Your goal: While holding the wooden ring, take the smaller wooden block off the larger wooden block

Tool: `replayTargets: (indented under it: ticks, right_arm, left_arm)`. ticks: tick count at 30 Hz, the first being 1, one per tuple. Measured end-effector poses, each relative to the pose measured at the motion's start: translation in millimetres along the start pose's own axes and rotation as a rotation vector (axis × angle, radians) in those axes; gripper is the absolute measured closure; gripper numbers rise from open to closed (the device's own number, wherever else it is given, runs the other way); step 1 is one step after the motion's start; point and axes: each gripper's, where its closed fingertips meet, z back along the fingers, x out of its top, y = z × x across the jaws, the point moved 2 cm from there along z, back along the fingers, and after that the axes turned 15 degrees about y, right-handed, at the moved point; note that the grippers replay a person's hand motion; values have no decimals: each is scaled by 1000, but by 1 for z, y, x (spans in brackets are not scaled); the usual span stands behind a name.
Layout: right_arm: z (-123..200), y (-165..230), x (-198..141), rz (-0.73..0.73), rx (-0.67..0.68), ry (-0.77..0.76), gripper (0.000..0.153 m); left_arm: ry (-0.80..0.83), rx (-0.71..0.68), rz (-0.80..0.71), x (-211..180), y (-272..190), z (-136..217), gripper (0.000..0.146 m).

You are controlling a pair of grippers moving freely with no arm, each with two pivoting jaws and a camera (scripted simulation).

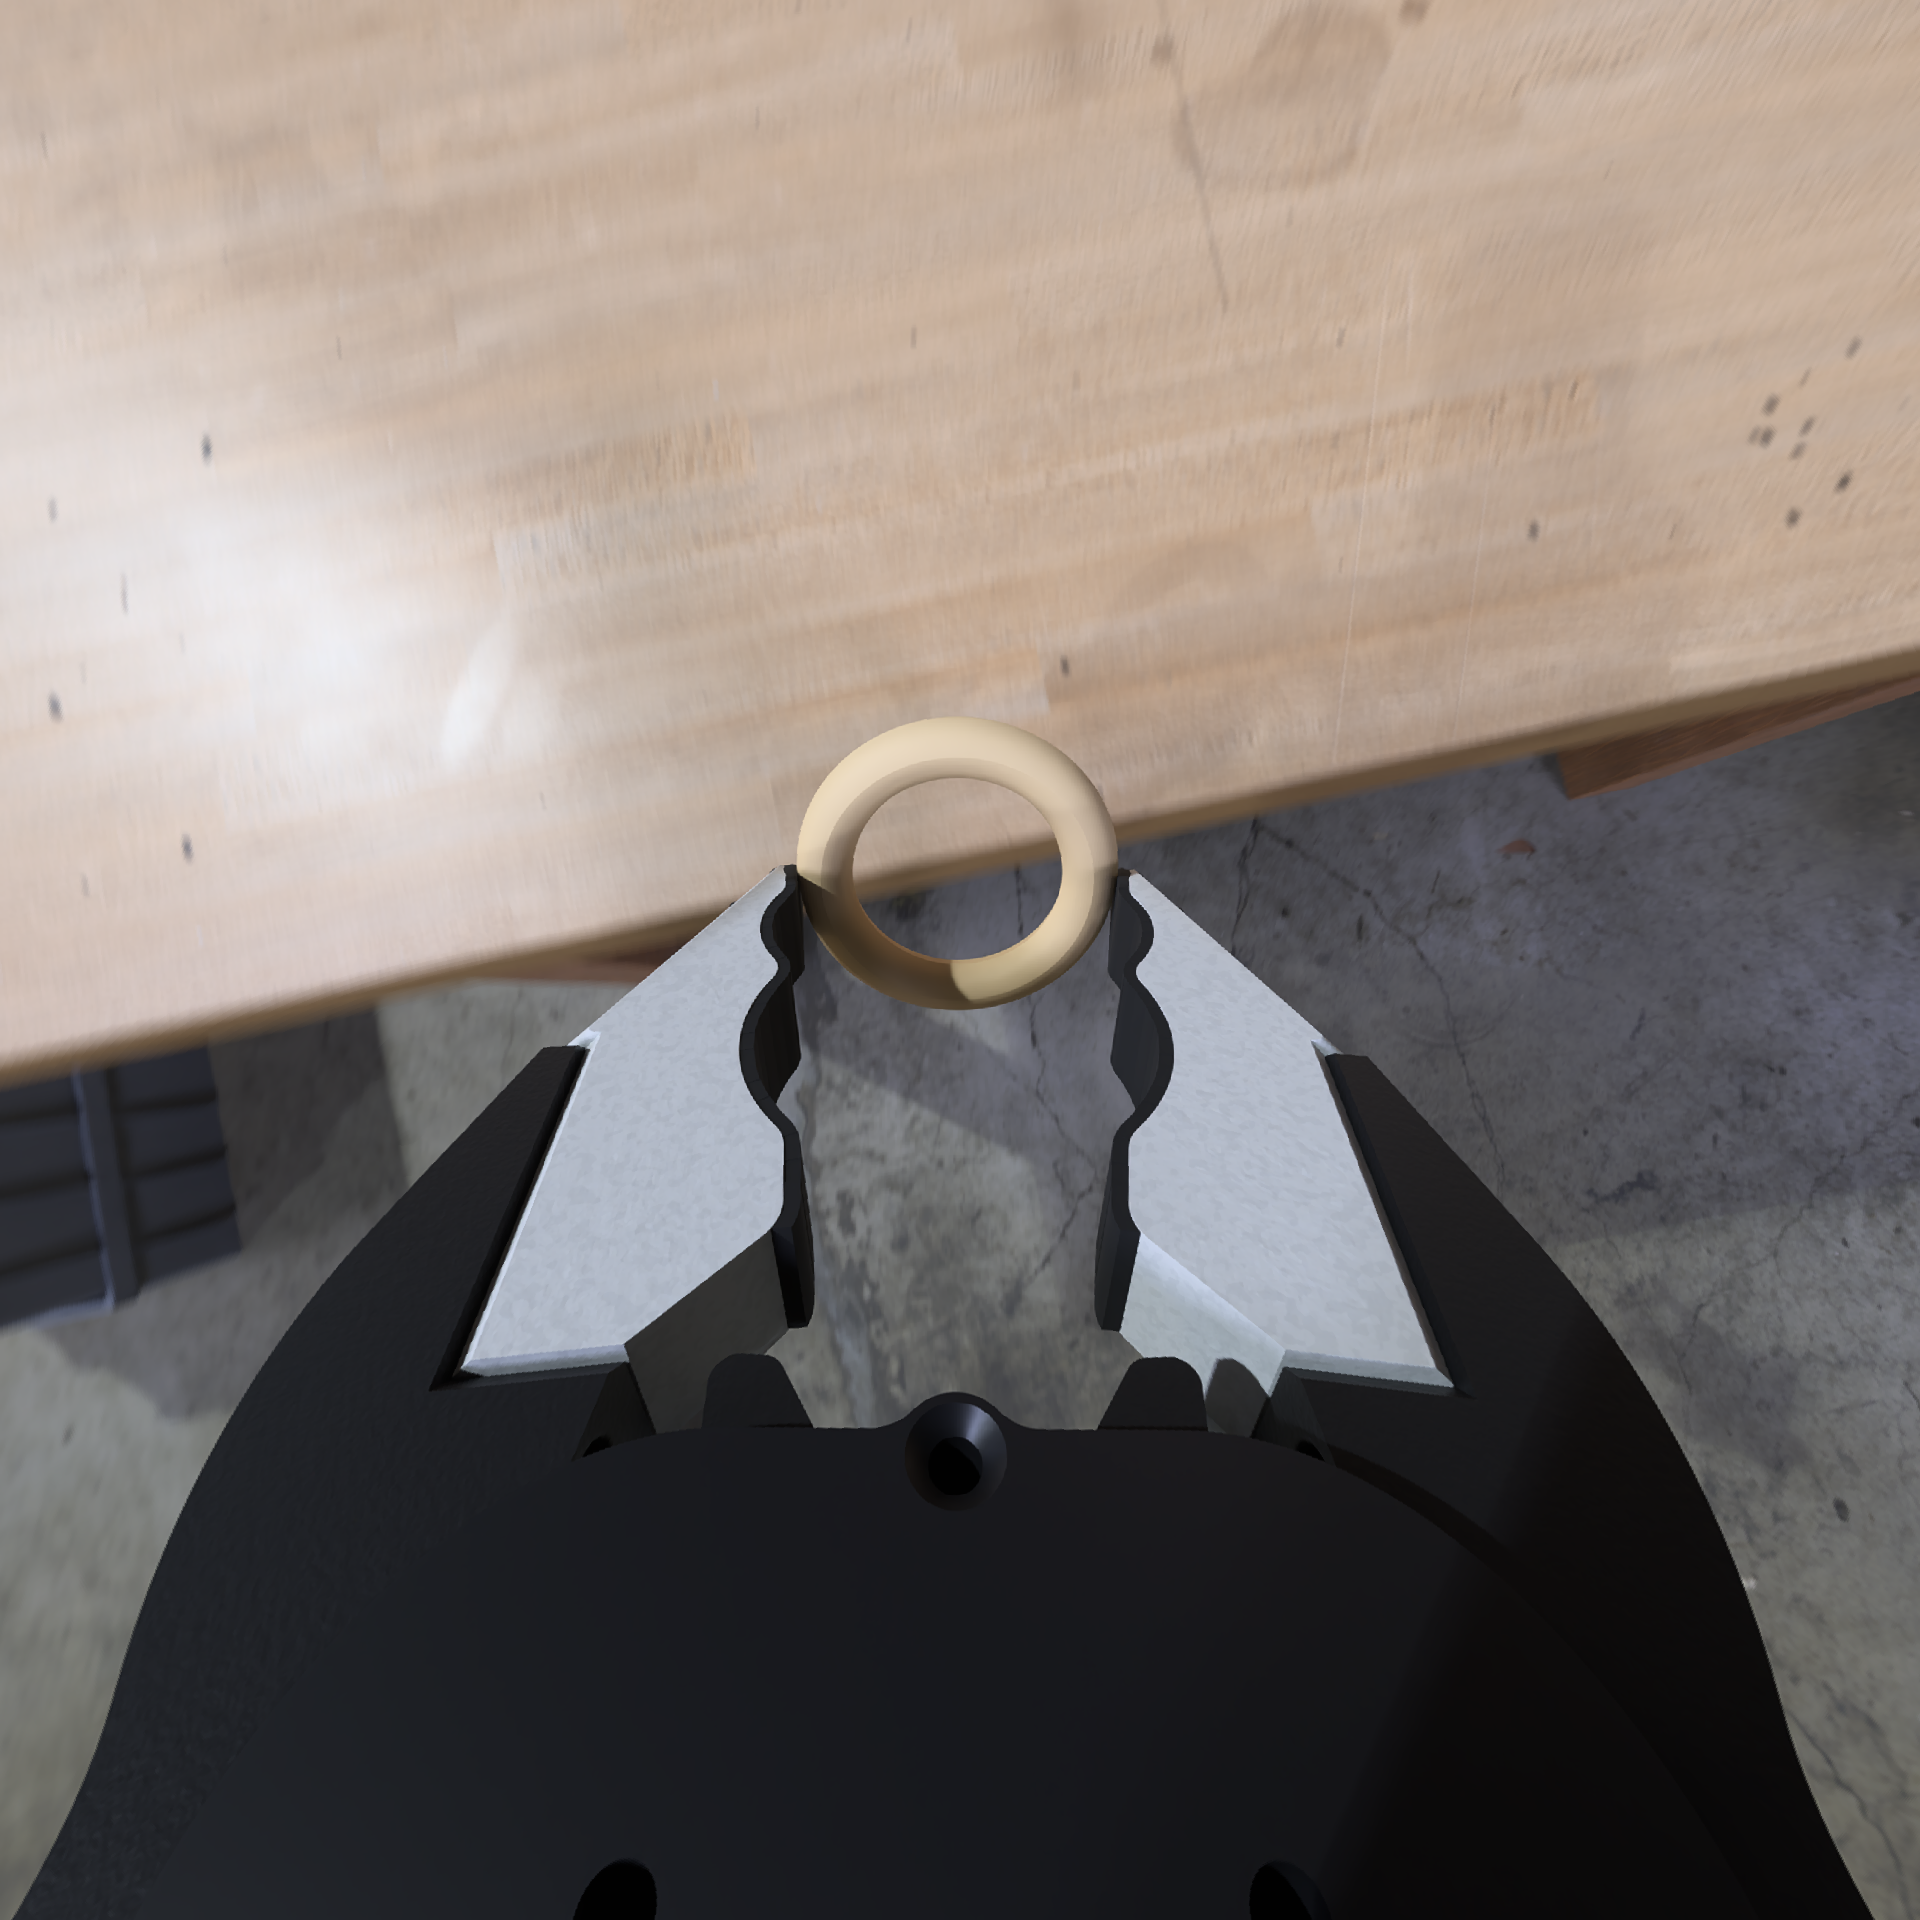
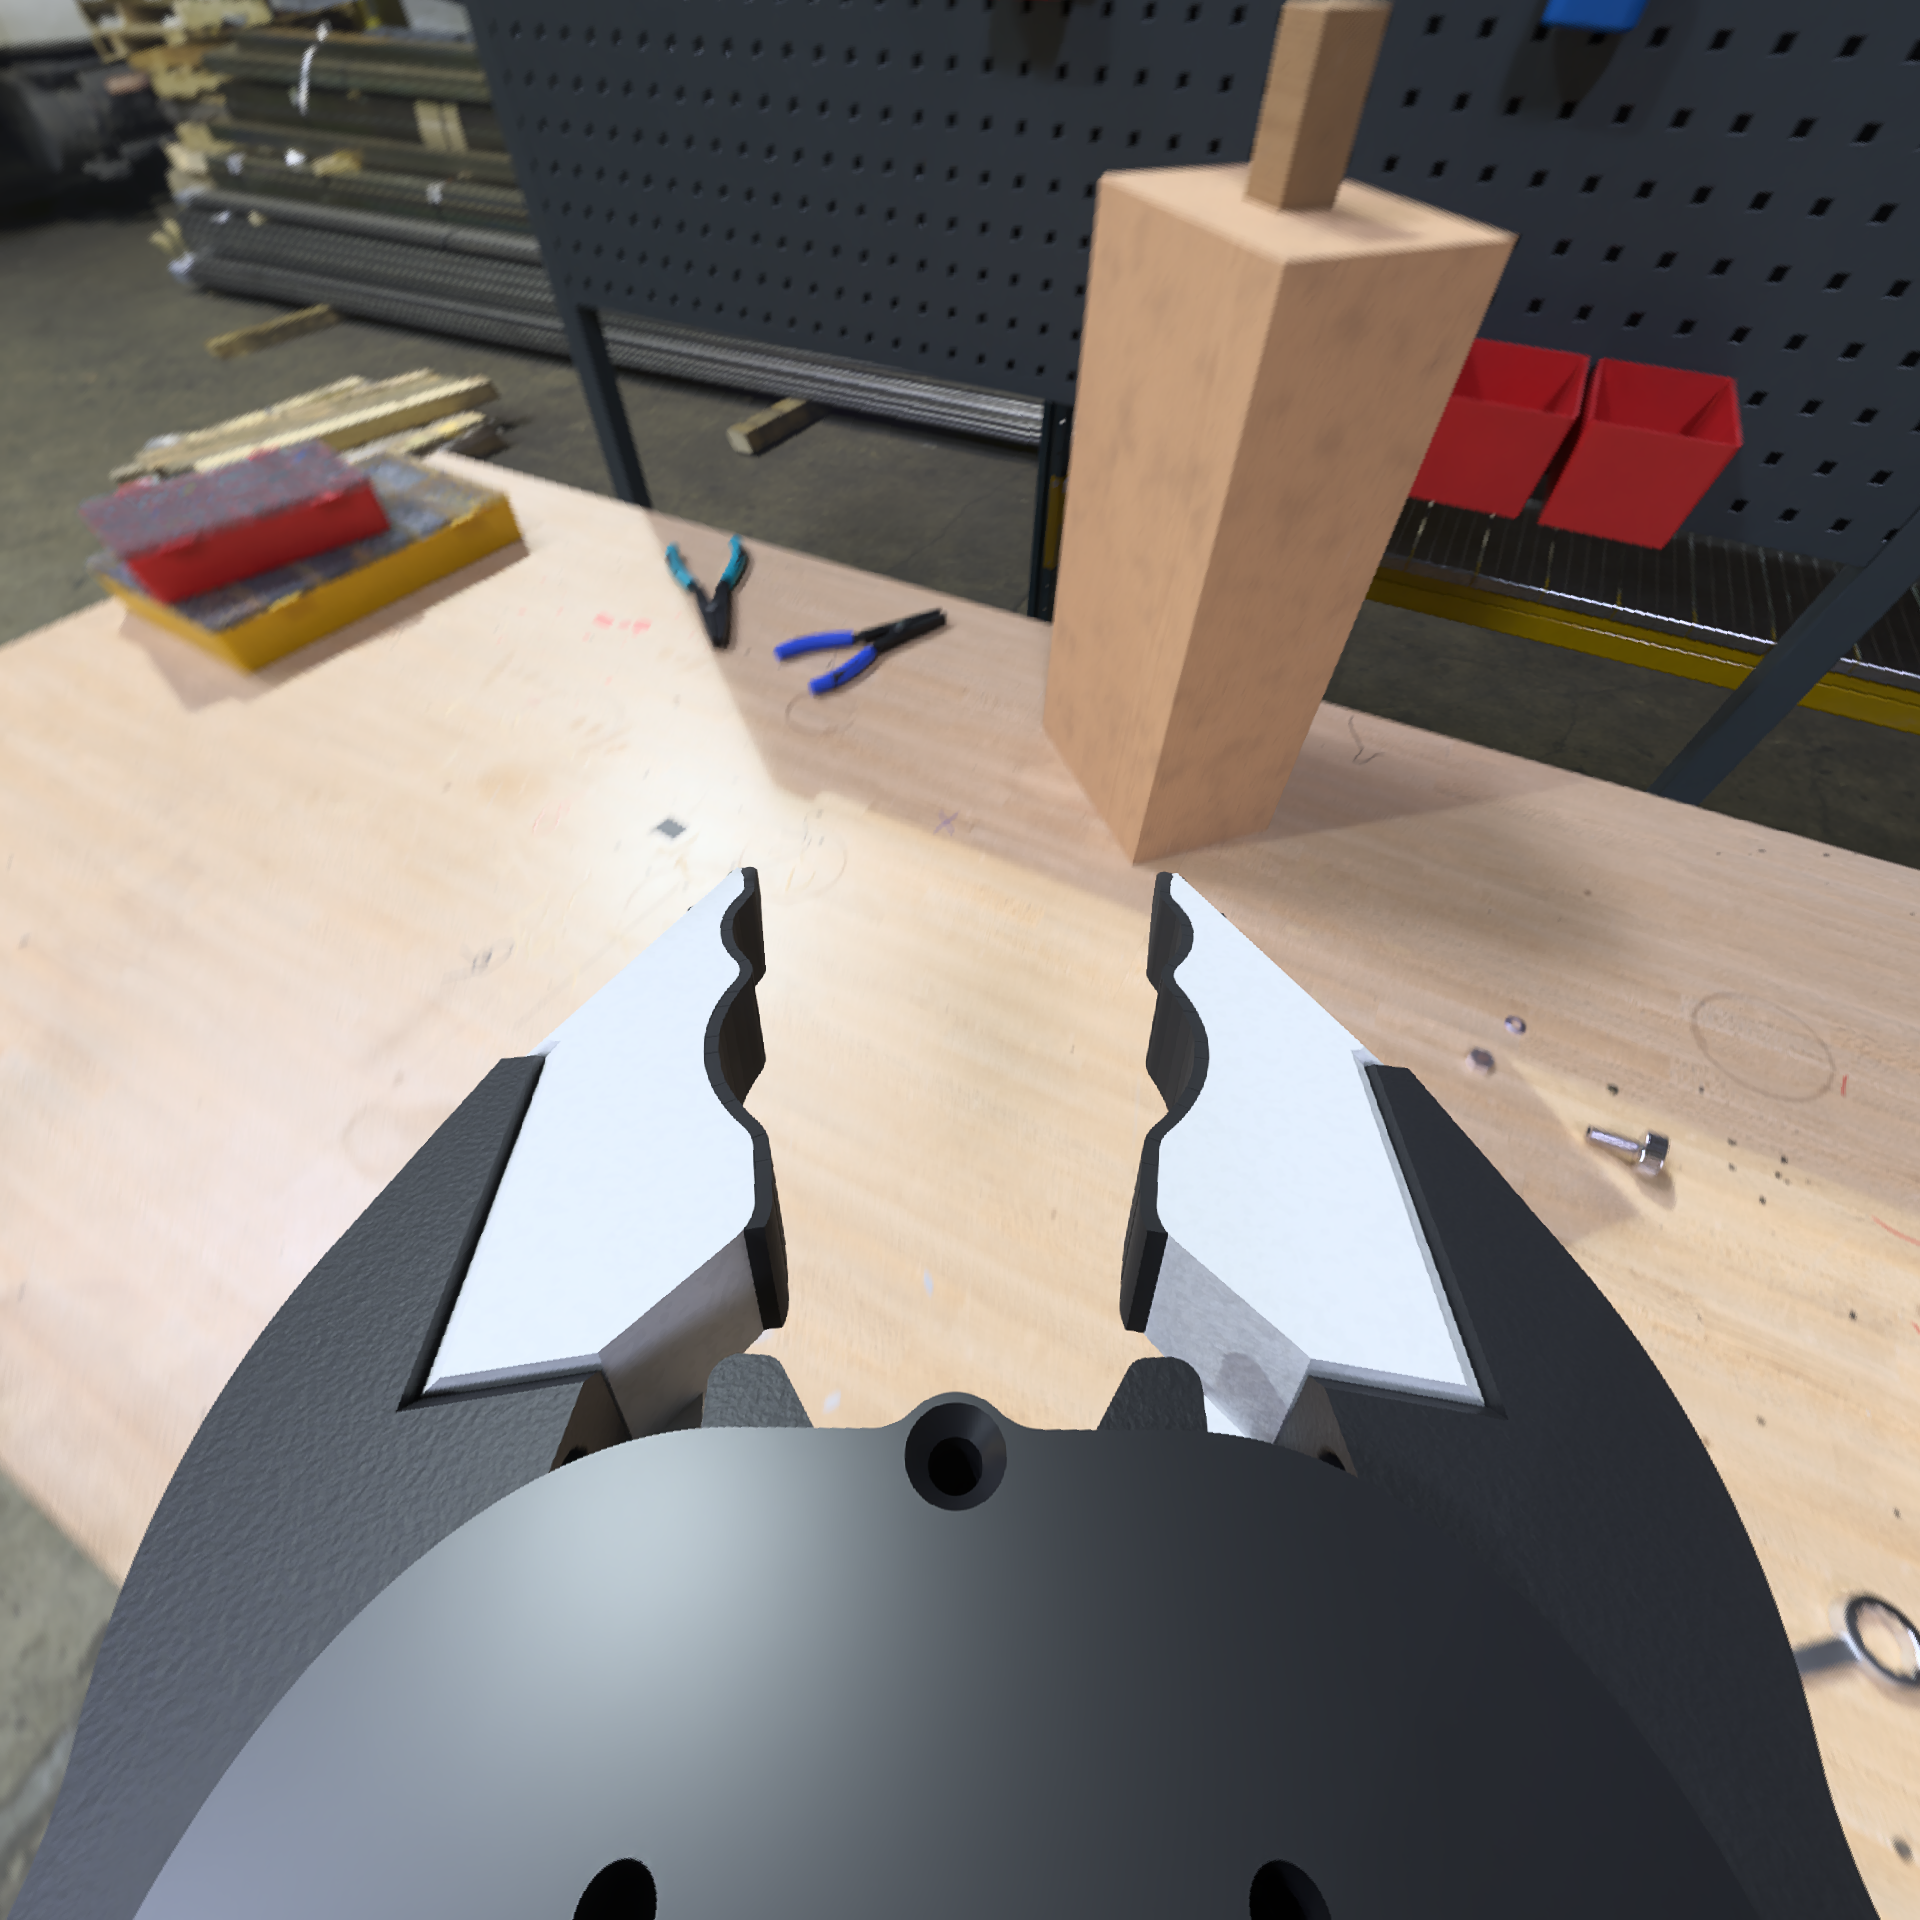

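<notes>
My left gripper [image 1: 958,878] is shut on the pale wooden ring [image 1: 831,831], pinched between the fingertips above the table's edge, its hole facing the camera. In the right wrist view the larger wooden block [image 2: 1236,499] stands upright on the table [image 2: 416,935], ahead and to the right. The smaller wooden block [image 2: 1311,104] stands upright on its top, its upper end cut off by the frame. My right gripper [image 2: 954,883] is open and empty, low over the table, short of the larger block and a little left of it.
Two pliers [image 2: 712,587] [image 2: 857,644] lie behind the gripper. A yellow tray with a red box [image 2: 270,551] sits far left. A screw [image 2: 1631,1148] and a metal ring [image 2: 1886,1652] lie at right. A pegboard [image 2: 831,156] with red bins [image 2: 1631,457] stands behind. Concrete floor [image 1: 1455,1039] lies below the table edge.
</notes>
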Motion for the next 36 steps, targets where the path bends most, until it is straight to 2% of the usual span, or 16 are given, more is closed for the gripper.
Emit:
replayTargets:
  ticks: [5, 9, 12, 16, 19, 22, 24, 30, 36]
  right_arm:
    - [-39, -31, 85, -129, 7, -51, 80]
    - [-69, -48, 138, -191, 48, -95, 77]
    - [-91, -57, 178, -182, 72, -124, 75]
    - [-129, -84, 230, -90, 53, -183, 75]
    - [-167, -109, 261, -93, 136, -227, 82]
    - [-206, -126, 278, -186, 330, -219, 85]
    - [-229, -136, 283, -220, 399, -210, 85]
    - [-274, -152, 288, -189, 432, -157, 86]
    - [-300, -161, 294, -132, 405, -101, 88]
  left_arm:
    - [-113, -64, -95, 71, 32, -1, 87]
    - [-165, -82, -141, 108, 56, 1, 87]
    - [-171, -111, -129, 124, 60, 0, 87]
    - [-147, -99, -155, 142, 50, -5, 87]
    - [-135, -60, -110, 154, 48, -2, 87]
    - [-118, -41, -40, 166, 41, 3, 87]
    - [-100, -44, -36, 176, 32, 1, 87]
    - [-68, -50, -53, 208, 4, -9, 87]
    - [-35, -59, -74, 224, -11, -19, 87]
